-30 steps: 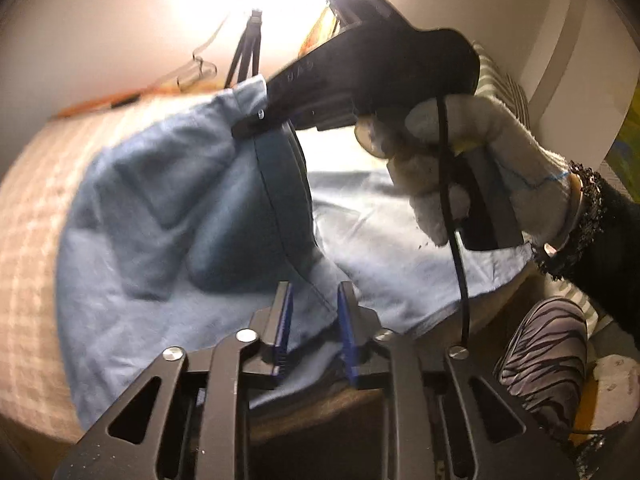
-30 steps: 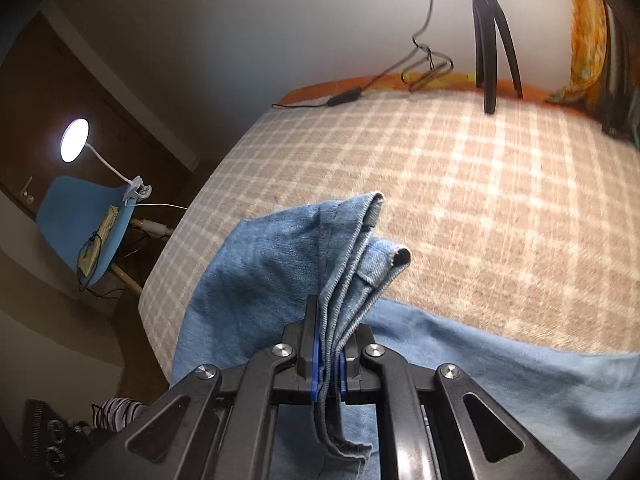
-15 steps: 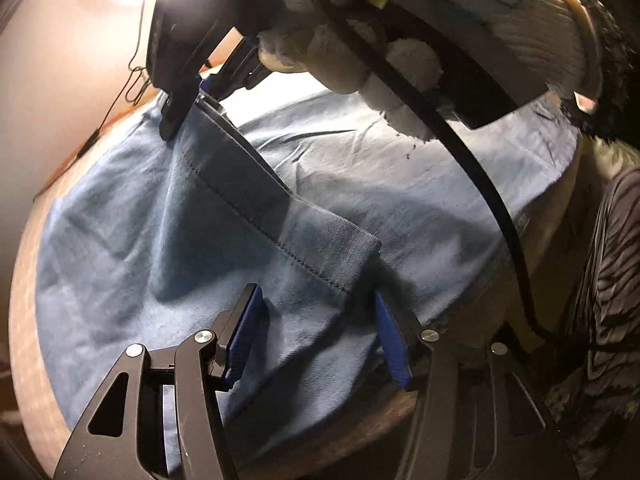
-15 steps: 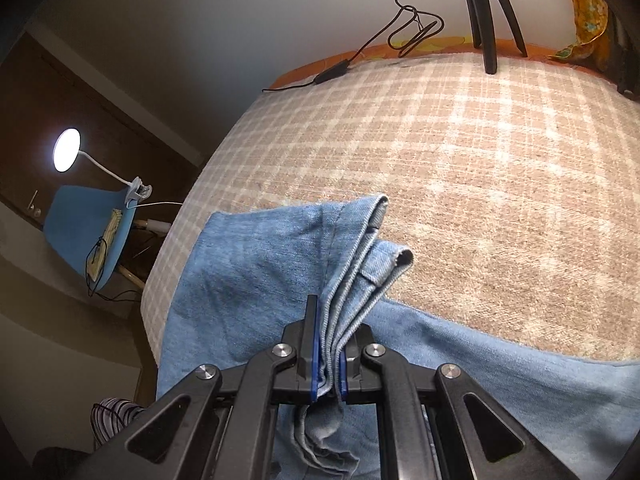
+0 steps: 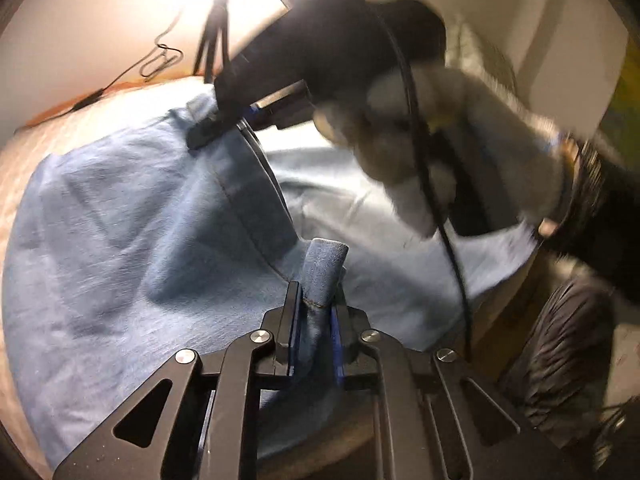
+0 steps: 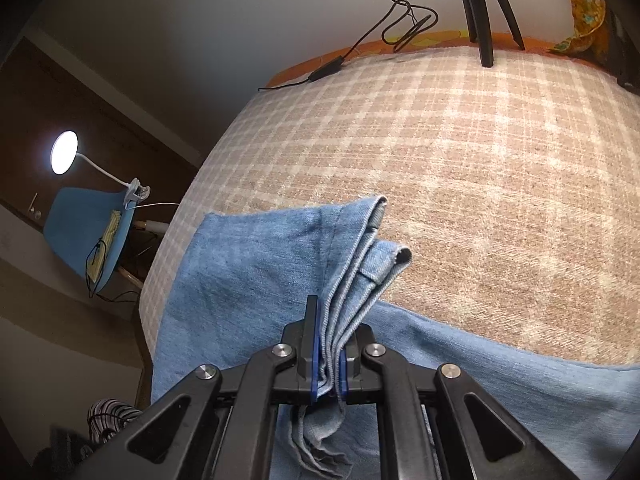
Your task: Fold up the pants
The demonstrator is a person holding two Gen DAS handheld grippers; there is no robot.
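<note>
Fingers (image 5: 289,320) of the left gripper (image 5: 315,312) are clamped on a bunched fold of the pants (image 5: 120,240), a rolled tip of denim standing up just past the pads. Fingers (image 6: 310,332) of the right gripper (image 6: 329,344) are likewise closed on several stacked layers of a hemmed edge, with a loose tail of cloth hanging below the jaws.

Seen from the left wrist, the right gripper (image 5: 208,132) bites the far end of a raised ridge of fabric, and that ridge runs down toward the left grip. A gloved hand (image 5: 440,148) holds the right tool, a black cable trailing across it (this part of the view is motion-blurred).

Pants lie spread over a bed (image 6: 480,160) with a tan plaid cover, one portion reaching the near edge and draping along it. In the right wrist view, the gripped hem lifts off the cover while the rest stays flat.

Further out: tripod (image 6: 480,8) legs stand on the far side of the bed, and a cord (image 6: 384,32) loops beside them. Off the bed's left edge, a lit lamp (image 6: 64,152) is clipped to a blue chair (image 6: 88,232).
</note>
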